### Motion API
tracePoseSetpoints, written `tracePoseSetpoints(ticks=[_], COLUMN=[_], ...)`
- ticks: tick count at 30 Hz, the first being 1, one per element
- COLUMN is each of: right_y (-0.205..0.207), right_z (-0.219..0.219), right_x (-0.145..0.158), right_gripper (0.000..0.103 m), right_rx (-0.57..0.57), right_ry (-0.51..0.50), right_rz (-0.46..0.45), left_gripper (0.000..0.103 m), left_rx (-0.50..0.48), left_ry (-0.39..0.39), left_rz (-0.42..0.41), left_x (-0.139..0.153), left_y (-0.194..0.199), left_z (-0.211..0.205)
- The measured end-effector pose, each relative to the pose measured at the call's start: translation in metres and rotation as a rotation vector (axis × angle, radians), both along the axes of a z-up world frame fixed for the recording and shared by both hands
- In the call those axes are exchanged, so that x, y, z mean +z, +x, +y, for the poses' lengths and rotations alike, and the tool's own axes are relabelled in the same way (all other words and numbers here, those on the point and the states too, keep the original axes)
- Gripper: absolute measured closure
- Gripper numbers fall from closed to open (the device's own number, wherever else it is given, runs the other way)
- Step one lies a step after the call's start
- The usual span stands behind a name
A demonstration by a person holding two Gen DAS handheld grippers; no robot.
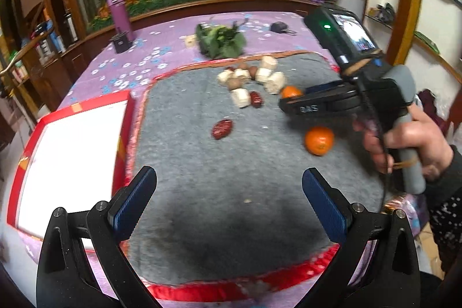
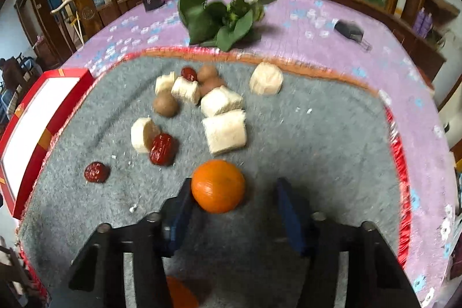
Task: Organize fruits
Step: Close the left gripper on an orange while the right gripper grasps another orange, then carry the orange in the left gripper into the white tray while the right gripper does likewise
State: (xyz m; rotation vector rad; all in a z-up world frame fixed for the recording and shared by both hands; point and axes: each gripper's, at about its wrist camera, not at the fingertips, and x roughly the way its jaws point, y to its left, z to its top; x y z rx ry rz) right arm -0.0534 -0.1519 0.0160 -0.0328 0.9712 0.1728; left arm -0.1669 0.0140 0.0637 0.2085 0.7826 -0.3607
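Through the left wrist view, I am holding the left claw (image 1: 229, 186) wide apart and empty above the bare front of the grey mat (image 1: 231, 221) on the table (image 1: 115, 65). A red-edged box (image 1: 72, 152) is lying open at the mat's left edge. Farther off, the right claw (image 1: 288, 97) is reaching in beside one orange (image 1: 290, 91), while a second orange (image 1: 319, 140) is sitting below it, apart.

Through the right wrist view, I am bringing the right claw (image 2: 234, 192) around the orange (image 2: 218, 186); its left finger (image 2: 182, 204) is touching or nearly touching the fruit and the right one is standing clear, so nothing is gripped yet. Red dates (image 2: 163, 149), brown nuts (image 2: 165, 104) and pale cake pieces (image 2: 225, 132) are lying scattered beyond.

I judge the step in hand is grasping this orange. Next I would need to centre it, squeeze gently, and carry it to the box.
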Motion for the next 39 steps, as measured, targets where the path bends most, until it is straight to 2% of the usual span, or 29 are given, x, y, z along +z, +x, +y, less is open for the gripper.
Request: tracePoseSetpoints(ticks=[1, 6, 11, 13, 17, 19, 20, 22, 24, 26, 27, 35, 39], right_y=[-0.001, -0.005, -0.012, -0.012, -0.016, -0.013, -0.012, -0.011, -0.01, -0.012, -0.012, -0.011, -0.013], right_z=[-0.002, -0.033, -0.074, -0.085, -0.1, -0.104, -0.105, -0.106, -0.105, -0.106, -0.106, -0.104, -0.104], right_x=[0.001, 0.007, 0.006, 0.006, 0.014, 0.013, 0.012, 0.011, 0.009, 0.01, 0.01, 0.008, 0.01], right_gripper=[0.071, 0.071, 0.071, 0.071, 0.071, 0.071, 0.071, 0.071, 0.071, 0.071, 0.071, 0.071, 0.071], right_rx=[0.013, 0.021, -0.038, -0.08, -0.134, -0.157, -0.162, -0.167, -0.16, -0.153, -0.151, -0.143, -0.165], right_ry=[0.014, 0.149, 0.385, 0.437, 0.505, 0.535, 0.549, 0.55, 0.54, 0.54, 0.538, 0.518, 0.488], right_rz=[0.004, -0.03, -0.094, -0.094, -0.14, -0.134, -0.124, -0.112, -0.11, -0.114, -0.114, -0.127, -0.165], left_gripper=[0.001, 0.001, 0.008, 0.017, 0.028, 0.041, 0.044, 0.053, 0.055, 0.062, 0.068, 0.07, 0.07], left_rx=[-0.016, -0.077, -0.136, -0.148, -0.175, -0.171, -0.169, -0.162, -0.165, -0.173, -0.176, -0.149, -0.083], left_ry=[-0.006, 0.0, 0.002, 0.008, 0.016, 0.034, 0.035, 0.027, 0.024, 0.026, 0.022, -0.046, -0.066], left_rz=[0.004, 0.004, 0.049, 0.078, 0.132, 0.162, 0.18, 0.193, 0.186, 0.167, 0.159, 0.147, 0.083], left_x=[0.001, 0.003, -0.009, -0.016, -0.032, -0.041, -0.044, -0.048, -0.05, -0.05, -0.05, -0.045, -0.028], left_y=[-0.002, -0.001, 0.016, 0.026, 0.037, 0.043, 0.046, 0.049, 0.049, 0.047, 0.046, 0.044, 0.036], left_z=[-0.003, -0.03, -0.065, -0.078, -0.1, -0.106, -0.108, -0.109, -0.11, -0.109, -0.11, -0.094, -0.064])
